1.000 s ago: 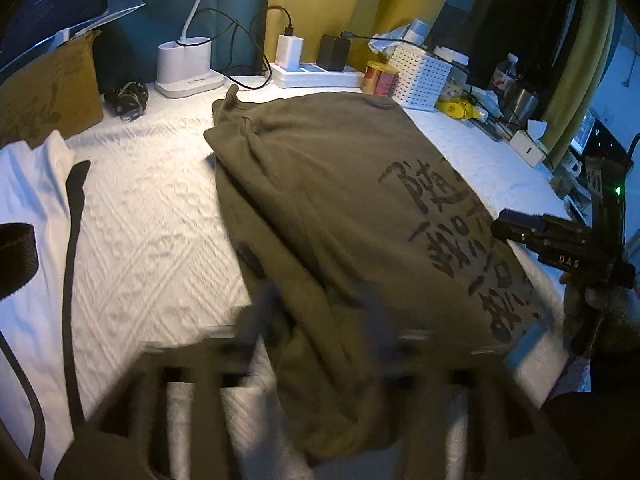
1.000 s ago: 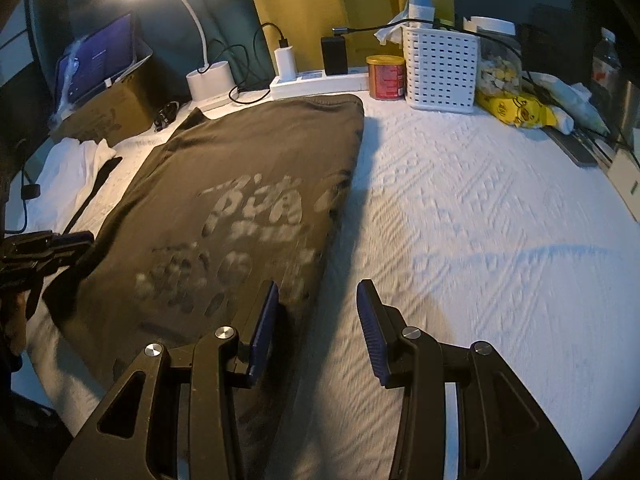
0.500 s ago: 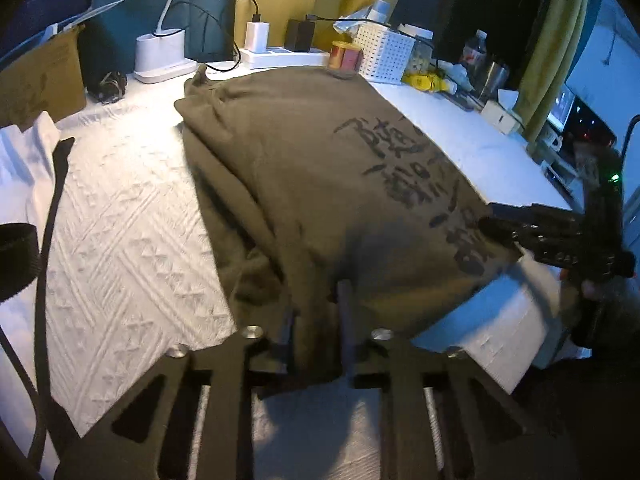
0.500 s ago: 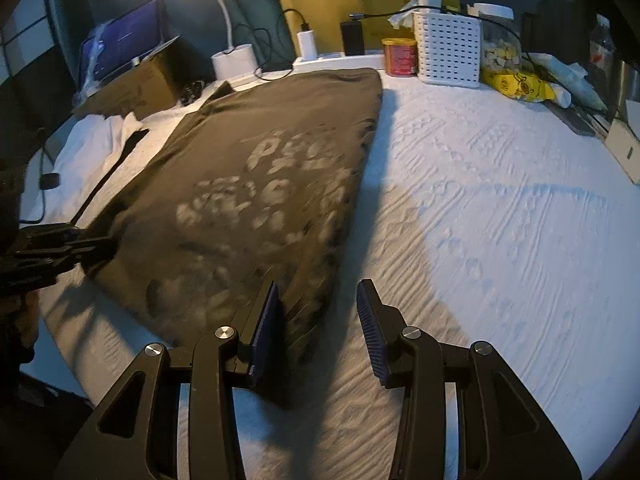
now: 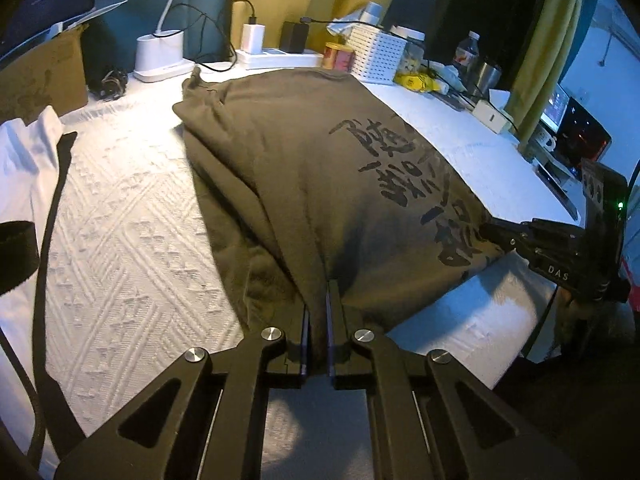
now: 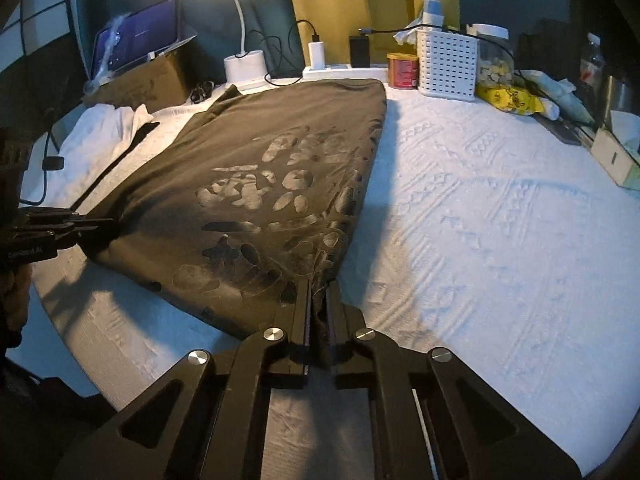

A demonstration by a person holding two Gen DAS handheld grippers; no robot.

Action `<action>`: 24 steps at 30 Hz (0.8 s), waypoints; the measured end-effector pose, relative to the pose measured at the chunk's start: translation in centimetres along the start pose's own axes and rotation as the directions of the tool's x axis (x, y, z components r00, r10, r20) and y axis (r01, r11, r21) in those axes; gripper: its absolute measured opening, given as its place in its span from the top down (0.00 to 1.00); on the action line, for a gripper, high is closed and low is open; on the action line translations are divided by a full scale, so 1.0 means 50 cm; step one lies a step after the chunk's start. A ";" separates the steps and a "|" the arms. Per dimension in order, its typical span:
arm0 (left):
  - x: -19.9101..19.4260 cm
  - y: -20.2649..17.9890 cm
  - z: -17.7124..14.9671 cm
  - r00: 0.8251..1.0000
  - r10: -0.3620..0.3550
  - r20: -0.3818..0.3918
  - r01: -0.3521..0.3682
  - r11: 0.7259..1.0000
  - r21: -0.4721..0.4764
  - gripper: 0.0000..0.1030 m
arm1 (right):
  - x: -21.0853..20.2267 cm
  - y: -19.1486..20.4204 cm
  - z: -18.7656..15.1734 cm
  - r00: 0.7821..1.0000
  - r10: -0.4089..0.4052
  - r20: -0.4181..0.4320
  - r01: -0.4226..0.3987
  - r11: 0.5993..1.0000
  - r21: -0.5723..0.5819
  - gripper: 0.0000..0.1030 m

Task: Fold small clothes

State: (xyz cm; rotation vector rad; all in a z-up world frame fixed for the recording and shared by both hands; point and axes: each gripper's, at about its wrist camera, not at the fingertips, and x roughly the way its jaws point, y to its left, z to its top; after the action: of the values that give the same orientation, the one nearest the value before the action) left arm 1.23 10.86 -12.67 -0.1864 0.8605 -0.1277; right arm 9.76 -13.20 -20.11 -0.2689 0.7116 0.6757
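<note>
Shirt lies lengthwise on the bedcover, left of centre in the right wrist view. Near hem corners each sit between closed gripper jaws: left gripper at one, right gripper at the other. Behind the shirt: lamp base, power strip, can, basket. White cloth left of shirt, box behind it.

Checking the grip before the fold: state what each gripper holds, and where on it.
Both hold the olive-brown cotton T-shirt with dark printed characters: the left gripper and the right gripper each pinch a near corner of its hem edge.
</note>
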 end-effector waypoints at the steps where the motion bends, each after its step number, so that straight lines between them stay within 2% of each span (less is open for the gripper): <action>1: -0.001 -0.003 -0.001 1.000 -0.004 -0.002 0.004 1.000 0.004 0.96 | -0.007 -0.004 -0.004 1.000 -0.010 0.001 0.010 1.000 0.001 0.95; 12: 0.002 -0.090 -0.028 0.995 -0.089 -0.041 0.091 0.994 0.054 0.96 | -0.088 -0.045 -0.076 0.997 -0.079 -0.015 0.079 0.996 0.036 0.95; 17: 0.002 -0.104 -0.037 0.995 -0.086 -0.051 0.089 0.993 0.073 0.96 | -0.101 -0.038 -0.095 0.996 -0.083 -0.021 0.084 0.995 0.044 0.95; 24: -0.003 -0.099 -0.051 0.996 -0.085 -0.041 0.087 0.995 0.051 0.94 | -0.104 -0.034 -0.101 0.996 -0.082 -0.020 0.083 0.995 0.062 0.95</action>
State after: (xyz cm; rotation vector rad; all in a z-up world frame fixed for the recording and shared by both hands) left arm -0.99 5.79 -13.13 -0.1723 0.8868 -0.2345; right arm 5.39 -19.20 -20.28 -0.2457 0.7330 0.5722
